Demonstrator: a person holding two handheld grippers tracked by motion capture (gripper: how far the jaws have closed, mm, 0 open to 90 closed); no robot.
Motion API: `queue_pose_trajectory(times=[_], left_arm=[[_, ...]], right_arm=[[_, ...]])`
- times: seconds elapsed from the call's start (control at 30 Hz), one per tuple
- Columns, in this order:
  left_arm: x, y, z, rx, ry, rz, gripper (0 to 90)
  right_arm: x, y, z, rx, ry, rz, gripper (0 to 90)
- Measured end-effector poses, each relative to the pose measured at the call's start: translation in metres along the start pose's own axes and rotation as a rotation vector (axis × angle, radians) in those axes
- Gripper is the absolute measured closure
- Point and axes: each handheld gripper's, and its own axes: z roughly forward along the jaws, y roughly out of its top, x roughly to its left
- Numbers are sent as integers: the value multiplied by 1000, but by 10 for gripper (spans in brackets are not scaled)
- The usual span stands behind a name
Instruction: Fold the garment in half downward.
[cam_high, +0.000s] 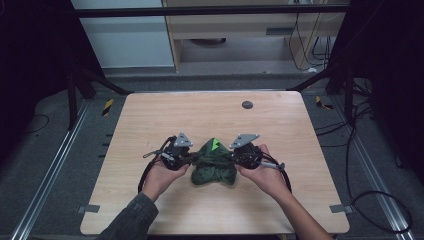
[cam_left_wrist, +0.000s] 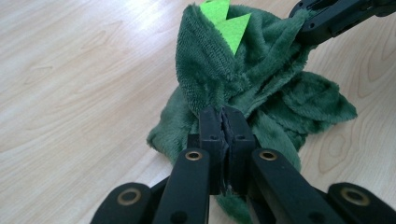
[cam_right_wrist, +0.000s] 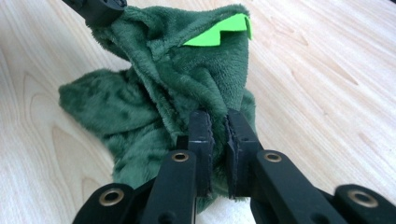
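Currently I hold the green plush (cam_high: 214, 166) between both grippers above the table (cam_high: 150, 120). My left gripper (cam_left_wrist: 225, 122) has its jaws clamped on one fold; my right gripper (cam_right_wrist: 219, 125) pinches another fold, jaws narrow. Lime spikes (cam_right_wrist: 217, 33) sit beyond the jaws.

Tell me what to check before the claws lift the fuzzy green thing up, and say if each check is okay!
1. Left claw pinching the green plush cloth: ok, its jaws are closed on a fold.
2. Right claw pinching the cloth too: ok, fabric sits between its jaws.
3. Claws gripping opposite sides: ok, the high view shows one on each side of the bundle.
4. Cloth spread flat: not ok, it is bunched and crumpled, its bright green felt spikes poking up on top.
5. Table around the cloth free for moving: ok, only a small dark disc sits far back.
6. Grip strong enough for lifting: cannot tell.
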Motion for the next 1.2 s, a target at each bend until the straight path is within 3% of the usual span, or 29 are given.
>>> queue_pose_trajectory(times=[1.2], left_arm=[[-15, -19, 7, 0, -13, 22, 856]], right_arm=[[16, -18, -5, 21, 23, -21, 754]])
